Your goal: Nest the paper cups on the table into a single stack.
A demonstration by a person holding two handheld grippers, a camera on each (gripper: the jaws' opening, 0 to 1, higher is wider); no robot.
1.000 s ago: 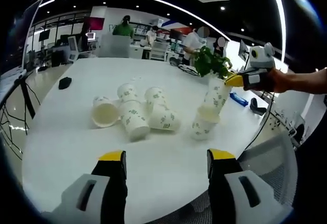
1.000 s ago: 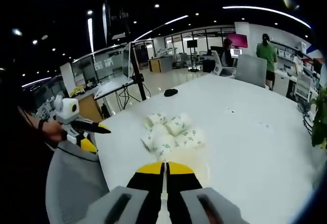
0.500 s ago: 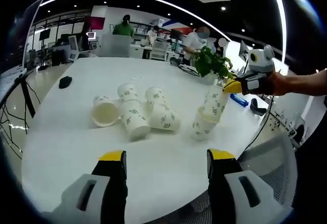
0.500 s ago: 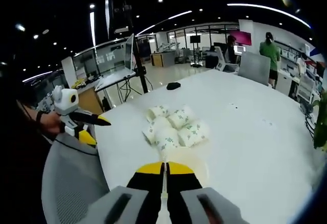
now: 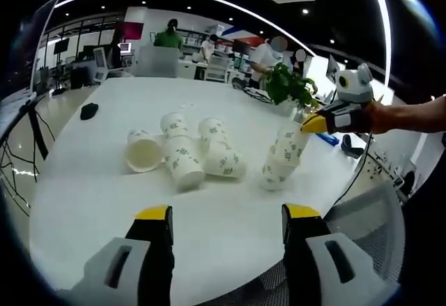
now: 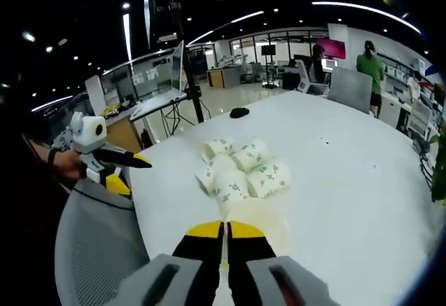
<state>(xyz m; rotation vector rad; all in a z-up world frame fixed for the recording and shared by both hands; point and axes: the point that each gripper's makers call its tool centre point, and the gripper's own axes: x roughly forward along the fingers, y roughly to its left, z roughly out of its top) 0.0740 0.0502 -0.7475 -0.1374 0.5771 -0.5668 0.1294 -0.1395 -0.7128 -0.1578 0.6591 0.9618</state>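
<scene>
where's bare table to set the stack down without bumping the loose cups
Bare table lies between the left gripper and the lying cups, and a wide stretch runs beyond them toward the black object. It is crowded where those cups lie touching, and beside them where the right gripper holds a cup in the upright one.

Green plant [image 5: 287, 84], black mouse [image 5: 88, 112] — white table [image 5: 104, 180]

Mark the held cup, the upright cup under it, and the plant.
held cup [image 5: 289, 143], left gripper view, patterned side wall.
upright cup [image 5: 274, 174], left gripper view, lower side wall.
plant [image 5: 285, 85], left gripper view, leaves.
</scene>
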